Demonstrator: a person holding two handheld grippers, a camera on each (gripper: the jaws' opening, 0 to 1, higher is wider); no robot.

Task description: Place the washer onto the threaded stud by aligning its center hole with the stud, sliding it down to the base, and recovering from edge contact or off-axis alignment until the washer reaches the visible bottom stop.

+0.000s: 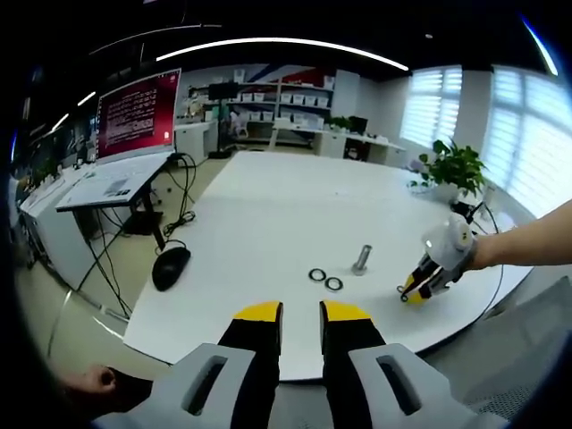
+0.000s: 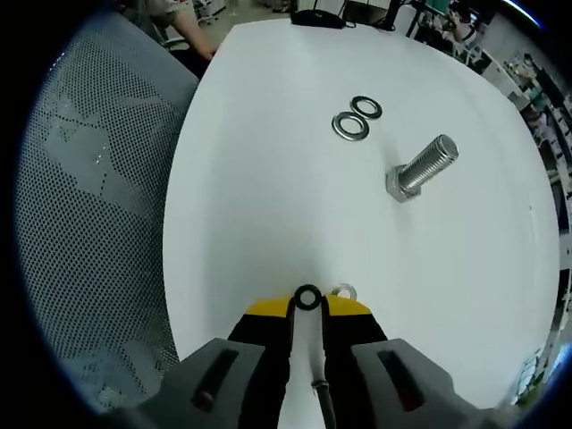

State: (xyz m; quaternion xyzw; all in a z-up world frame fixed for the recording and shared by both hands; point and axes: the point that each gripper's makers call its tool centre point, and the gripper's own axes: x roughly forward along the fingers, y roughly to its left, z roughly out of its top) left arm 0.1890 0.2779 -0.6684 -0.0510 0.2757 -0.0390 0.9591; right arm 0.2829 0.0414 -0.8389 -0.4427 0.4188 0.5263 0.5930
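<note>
Shiny metal stud point(image 2: 423, 167) — matt table point(image 2: 268, 206).

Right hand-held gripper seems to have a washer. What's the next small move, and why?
Probably lift and carry it toward the threaded stud. The right hand-held gripper pinches a washer at its tips, low over the table and well short of the stud, which stands upright with nothing on it; two more washers lie beside it.
</note>
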